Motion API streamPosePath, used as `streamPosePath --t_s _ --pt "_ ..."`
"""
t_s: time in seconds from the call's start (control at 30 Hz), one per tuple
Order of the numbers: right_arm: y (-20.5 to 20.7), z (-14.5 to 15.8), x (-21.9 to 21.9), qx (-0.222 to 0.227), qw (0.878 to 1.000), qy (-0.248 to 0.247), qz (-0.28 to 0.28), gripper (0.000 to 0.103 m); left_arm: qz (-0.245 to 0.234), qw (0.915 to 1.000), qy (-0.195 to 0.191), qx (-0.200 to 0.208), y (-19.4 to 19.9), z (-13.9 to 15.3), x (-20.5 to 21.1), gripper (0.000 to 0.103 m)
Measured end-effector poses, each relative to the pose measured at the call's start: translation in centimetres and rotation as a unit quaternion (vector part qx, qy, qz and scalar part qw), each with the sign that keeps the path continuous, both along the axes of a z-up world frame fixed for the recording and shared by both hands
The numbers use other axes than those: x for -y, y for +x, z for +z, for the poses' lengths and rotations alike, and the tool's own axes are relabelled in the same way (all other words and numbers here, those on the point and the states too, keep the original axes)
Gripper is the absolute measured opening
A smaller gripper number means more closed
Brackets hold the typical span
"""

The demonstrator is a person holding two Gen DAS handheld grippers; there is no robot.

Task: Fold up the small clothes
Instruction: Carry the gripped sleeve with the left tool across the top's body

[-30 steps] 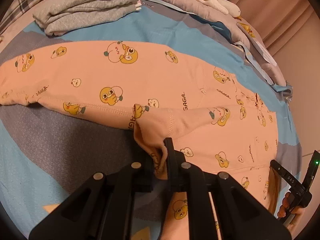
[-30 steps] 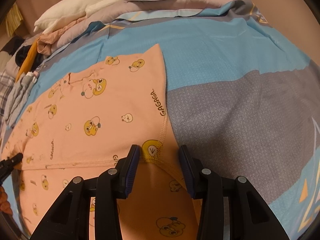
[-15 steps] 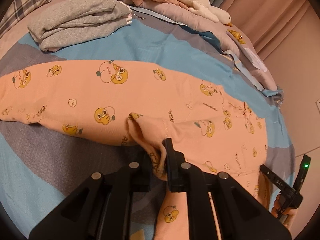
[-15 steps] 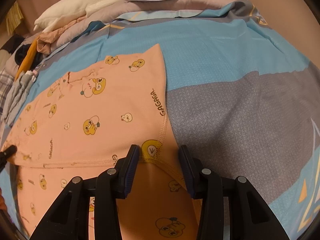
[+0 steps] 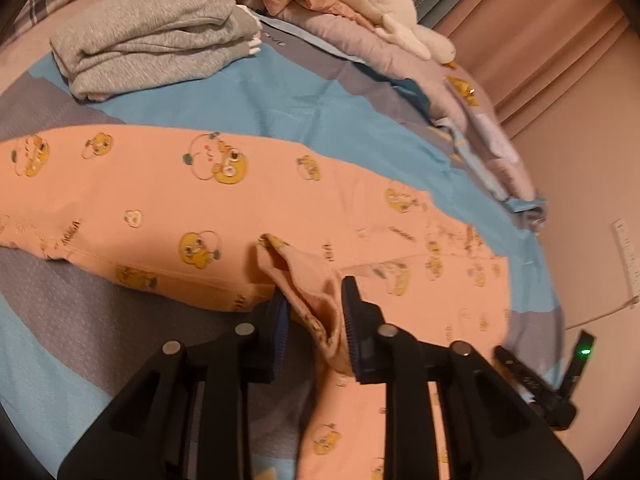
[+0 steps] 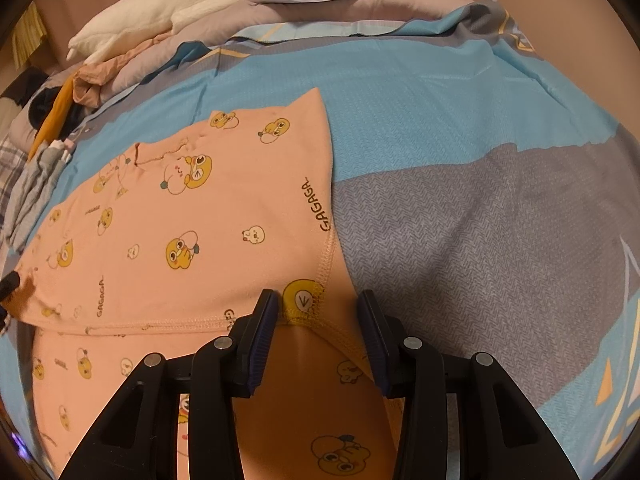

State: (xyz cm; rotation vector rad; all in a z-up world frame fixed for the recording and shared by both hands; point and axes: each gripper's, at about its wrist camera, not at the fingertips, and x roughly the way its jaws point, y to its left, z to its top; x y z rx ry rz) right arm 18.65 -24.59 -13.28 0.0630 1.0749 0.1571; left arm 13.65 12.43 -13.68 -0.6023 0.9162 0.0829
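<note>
A small peach garment printed with yellow cartoon ducks lies spread flat on the bed; it also shows in the right wrist view. My left gripper stands open around a raised bunch of the garment's hem, which sits loose between the jaws. My right gripper is open and low over the garment's stitched hem corner, one jaw on each side of it. The right gripper also shows at the lower right of the left wrist view.
The bedsheet is blue and grey. A stack of folded grey clothes lies at the back left. A white plush goose and crumpled bedding lie along the far edge. Pink curtains and a wall stand behind.
My left gripper was shut on the bunched hem and its jaws have now opened, leaving the fold loose between them. The right gripper has stayed still and open.
</note>
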Motion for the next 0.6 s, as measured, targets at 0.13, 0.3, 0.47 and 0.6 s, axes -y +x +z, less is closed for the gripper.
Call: streamPosePath --t_s 0.13,0.3,0.47,0.6 --pt "0.0 0.0 0.0 0.0 1.0 -0.001 0.0 0.042 0.006 0.9983 0.049 -0.032 0.1 -1.2 0.1 0.01" --pt "0.1 0.0 0.0 0.001 1.0 -0.003 0.0 0.042 0.012 0.9968 0.061 -0.051 0.1 -2.6 -0.2 0.014" --pt "0.2 0.0 -0.1 0.001 1.0 -0.009 -0.001 0.042 0.022 0.997 0.051 -0.055 -0.1 -2.5 -0.6 0.015" --pt "0.1 0.1 0.0 -0.002 1.0 -0.01 -0.005 0.042 0.034 0.9971 0.041 -0.055 -1.4 -2.3 -0.8 0.019"
